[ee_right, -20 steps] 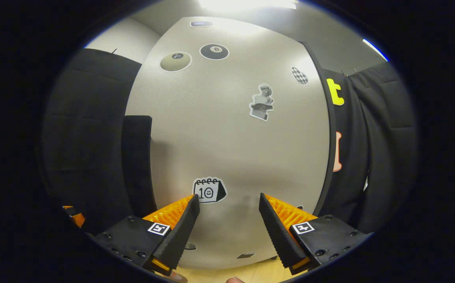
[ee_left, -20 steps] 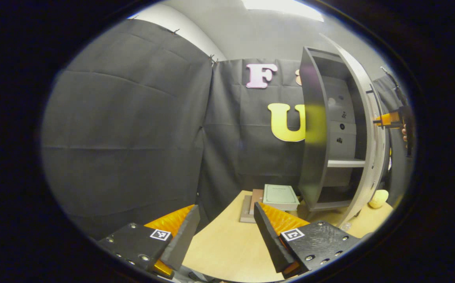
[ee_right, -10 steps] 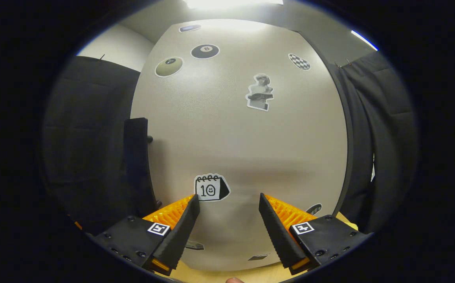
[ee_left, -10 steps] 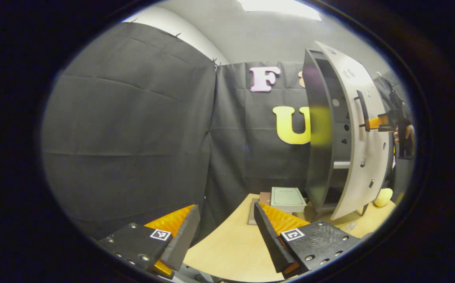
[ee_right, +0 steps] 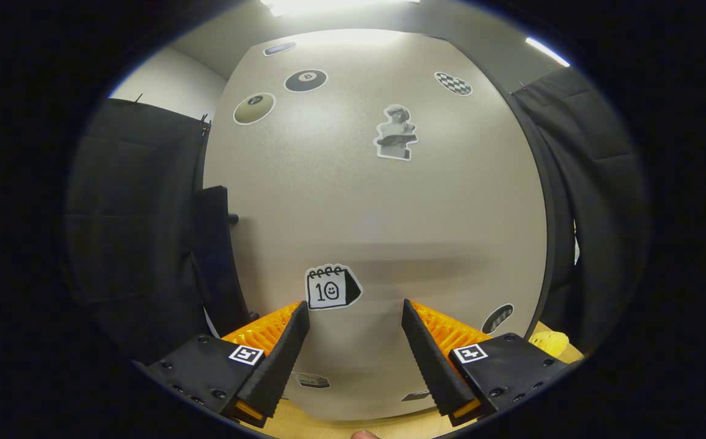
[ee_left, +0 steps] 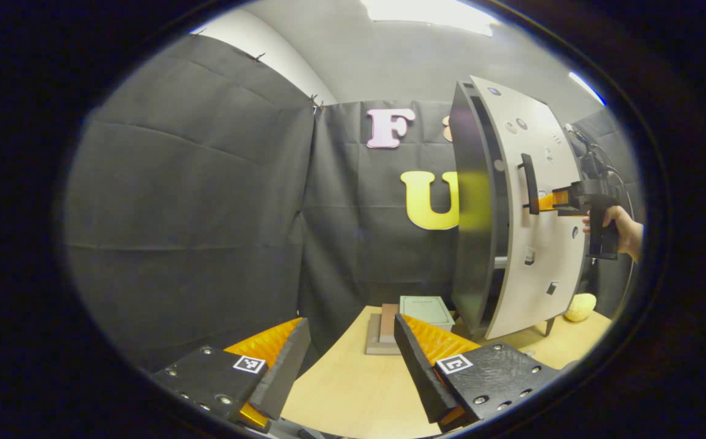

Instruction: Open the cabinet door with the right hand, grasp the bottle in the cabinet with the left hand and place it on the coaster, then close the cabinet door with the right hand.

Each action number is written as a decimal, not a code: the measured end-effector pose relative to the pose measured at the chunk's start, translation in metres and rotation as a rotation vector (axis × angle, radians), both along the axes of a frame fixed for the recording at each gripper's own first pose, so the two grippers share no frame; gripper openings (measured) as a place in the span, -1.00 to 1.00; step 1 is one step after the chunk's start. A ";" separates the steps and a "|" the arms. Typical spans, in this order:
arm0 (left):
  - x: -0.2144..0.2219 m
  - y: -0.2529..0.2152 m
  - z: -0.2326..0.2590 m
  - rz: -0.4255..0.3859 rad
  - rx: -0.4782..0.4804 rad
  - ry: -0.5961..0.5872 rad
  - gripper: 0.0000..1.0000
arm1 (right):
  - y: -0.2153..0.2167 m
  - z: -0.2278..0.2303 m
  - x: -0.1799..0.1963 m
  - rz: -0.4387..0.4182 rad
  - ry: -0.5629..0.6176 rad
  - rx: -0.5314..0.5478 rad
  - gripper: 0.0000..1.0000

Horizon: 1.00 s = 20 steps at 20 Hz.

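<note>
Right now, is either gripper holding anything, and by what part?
Nothing is held. The left gripper is open over the table. The right gripper is open, facing the cabinet door beside its handle.

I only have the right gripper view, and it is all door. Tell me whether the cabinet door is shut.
Observer: Not fully. In the left gripper view the cabinet door stands ajar; a dark gap with a shelf edge shows between it and the cabinet side.
Operator: Report the left gripper.
Observer: The left gripper is open and holds nothing, above the table.
Operator: Say what lies on the table near the cabinet.
Observer: A stack of books lies beside the cabinet's foot, and a yellow object sits past the door's far edge.
</note>
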<state>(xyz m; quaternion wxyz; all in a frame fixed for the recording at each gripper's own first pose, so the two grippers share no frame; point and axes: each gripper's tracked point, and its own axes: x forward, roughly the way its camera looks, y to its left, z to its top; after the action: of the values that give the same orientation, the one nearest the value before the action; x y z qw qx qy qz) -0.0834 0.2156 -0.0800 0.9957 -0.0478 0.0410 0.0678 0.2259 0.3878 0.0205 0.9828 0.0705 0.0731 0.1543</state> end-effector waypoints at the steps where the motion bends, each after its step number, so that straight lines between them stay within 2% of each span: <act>1: -0.001 -0.001 0.003 -0.007 0.001 -0.006 0.67 | -0.005 0.005 -0.004 -0.001 -0.009 0.006 0.94; 7: -0.010 -0.028 0.030 -0.074 -0.007 -0.015 0.67 | -0.075 0.021 -0.053 -0.027 -0.034 0.004 0.94; 8: -0.007 -0.042 0.032 -0.086 -0.004 -0.022 0.72 | -0.089 0.023 -0.060 -0.038 -0.042 0.000 0.94; 12: 0.002 -0.097 0.049 -0.141 0.006 -0.039 0.67 | -0.155 0.025 -0.089 -0.086 -0.061 -0.052 0.94; 13: 0.002 -0.109 0.054 -0.149 0.011 -0.046 0.72 | -0.171 0.027 -0.096 -0.097 -0.062 -0.057 0.95; 20: -0.013 -0.191 0.090 -0.196 0.011 -0.067 0.67 | -0.276 0.024 -0.142 -0.142 -0.057 -0.084 0.94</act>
<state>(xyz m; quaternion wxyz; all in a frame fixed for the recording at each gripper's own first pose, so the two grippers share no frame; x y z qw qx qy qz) -0.0967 0.0245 0.0095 0.9986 -0.0404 0.0117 -0.0314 0.0842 0.1117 0.0450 0.9950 0.0295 0.0463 0.0830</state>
